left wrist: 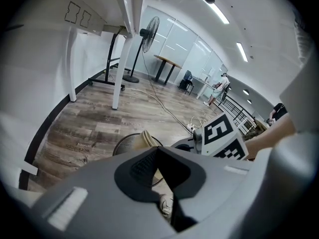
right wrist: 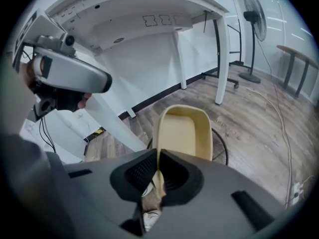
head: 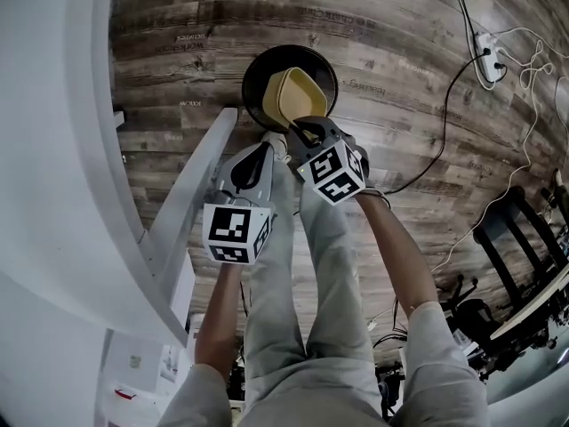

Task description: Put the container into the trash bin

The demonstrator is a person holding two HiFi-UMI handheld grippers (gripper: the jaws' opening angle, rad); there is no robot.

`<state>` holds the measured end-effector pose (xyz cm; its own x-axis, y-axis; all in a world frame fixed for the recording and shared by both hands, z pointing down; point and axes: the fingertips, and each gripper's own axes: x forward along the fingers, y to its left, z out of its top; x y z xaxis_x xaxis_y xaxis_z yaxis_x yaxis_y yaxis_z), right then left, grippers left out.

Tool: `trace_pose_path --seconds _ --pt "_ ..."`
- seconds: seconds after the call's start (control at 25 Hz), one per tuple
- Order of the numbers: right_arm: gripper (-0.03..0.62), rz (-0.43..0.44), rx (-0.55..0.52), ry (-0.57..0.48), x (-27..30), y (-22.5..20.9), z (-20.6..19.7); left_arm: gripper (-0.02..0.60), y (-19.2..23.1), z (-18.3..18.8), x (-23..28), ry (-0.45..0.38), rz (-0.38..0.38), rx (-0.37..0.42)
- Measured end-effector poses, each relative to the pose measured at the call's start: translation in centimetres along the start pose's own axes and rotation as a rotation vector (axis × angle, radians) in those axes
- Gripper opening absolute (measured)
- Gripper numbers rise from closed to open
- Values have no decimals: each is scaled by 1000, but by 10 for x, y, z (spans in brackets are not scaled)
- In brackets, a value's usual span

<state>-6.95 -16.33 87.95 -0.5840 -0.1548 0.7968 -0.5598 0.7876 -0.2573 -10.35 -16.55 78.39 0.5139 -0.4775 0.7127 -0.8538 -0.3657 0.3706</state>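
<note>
A pale yellow container (head: 296,96) hangs tilted over a round black trash bin (head: 258,74) on the wooden floor. My right gripper (head: 308,133) is shut on the container's near wall, and that wall shows thin between the pads in the right gripper view, container (right wrist: 184,131), right gripper (right wrist: 158,171), bin's rim (right wrist: 220,146). My left gripper (head: 256,169) hangs a little nearer and to the left, beside the bin; its jaws (left wrist: 158,171) meet with nothing between them. From there the bin (left wrist: 121,144), the container (left wrist: 147,138) and the right gripper's marker cube (left wrist: 224,136) lie ahead.
A white desk (head: 53,149) with a slanted leg (head: 191,194) stands close on the left of the bin. The person's legs and shoes are just behind it. A power strip (head: 489,56) with cables lies far right, and chairs (head: 520,229) stand at the right edge.
</note>
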Motion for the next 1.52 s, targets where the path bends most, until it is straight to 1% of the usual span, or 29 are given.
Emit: trace_pose_path --seconds 0.16,0.28,0.76,1.04,1.32,1.36,1.4,1.52 --pt "29 11 -28 48 16 -7 -4 11 -2 -1 -1 -1 -2 -8" --pt "29 17 -31 69 28 -13 -4 11 -2 -2 0 1 -7 -6" --pt "29 33 36 150 76 -33 -14 11 2 -3 -2 5 -11 -12" --pt "29 40 65 192 91 -38 -20 11 8 -4 -4 11 -3 -10" --pt "32 57 106 242 99 -44 -37 11 8 -3 -1 9 -2 -7" --pt "69 59 107 244 100 -44 -38 11 9 -3 -1 8 -2 -9" --pt "122 61 105 246 100 -44 -38 11 9 -3 -1 7 -1 -11" --pt "156 68 106 244 99 -44 -38 11 10 -2 -1 3 -1 -12"
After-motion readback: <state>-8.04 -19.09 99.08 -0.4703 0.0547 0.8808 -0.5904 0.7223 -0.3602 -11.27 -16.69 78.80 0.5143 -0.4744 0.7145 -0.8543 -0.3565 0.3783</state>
